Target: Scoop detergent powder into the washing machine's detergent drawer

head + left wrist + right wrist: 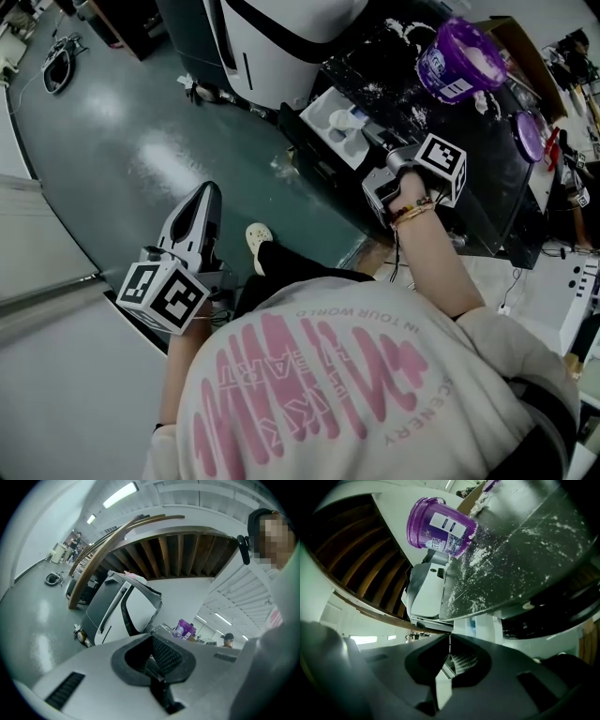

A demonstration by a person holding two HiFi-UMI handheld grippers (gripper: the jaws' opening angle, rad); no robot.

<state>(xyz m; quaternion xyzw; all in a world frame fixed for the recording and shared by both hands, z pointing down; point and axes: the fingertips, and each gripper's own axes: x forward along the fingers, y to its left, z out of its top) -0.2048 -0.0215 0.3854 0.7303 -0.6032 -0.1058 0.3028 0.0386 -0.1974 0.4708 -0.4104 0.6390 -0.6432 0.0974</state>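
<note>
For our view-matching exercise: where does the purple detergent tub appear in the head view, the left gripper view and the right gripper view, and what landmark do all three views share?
Head view: the purple detergent tub is at the upper right.
Left gripper view: it is small and low, right of centre.
Right gripper view: it is large and tilted, upper left of centre.
Shared landmark: the white machine with black trim.

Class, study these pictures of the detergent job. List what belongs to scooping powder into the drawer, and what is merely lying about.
Belongs to the job:
purple detergent tub
open detergent drawer
powder-dusted washing machine top

Just lying about:
coiled cable on the floor
white wheeled unit behind the drawer
</note>
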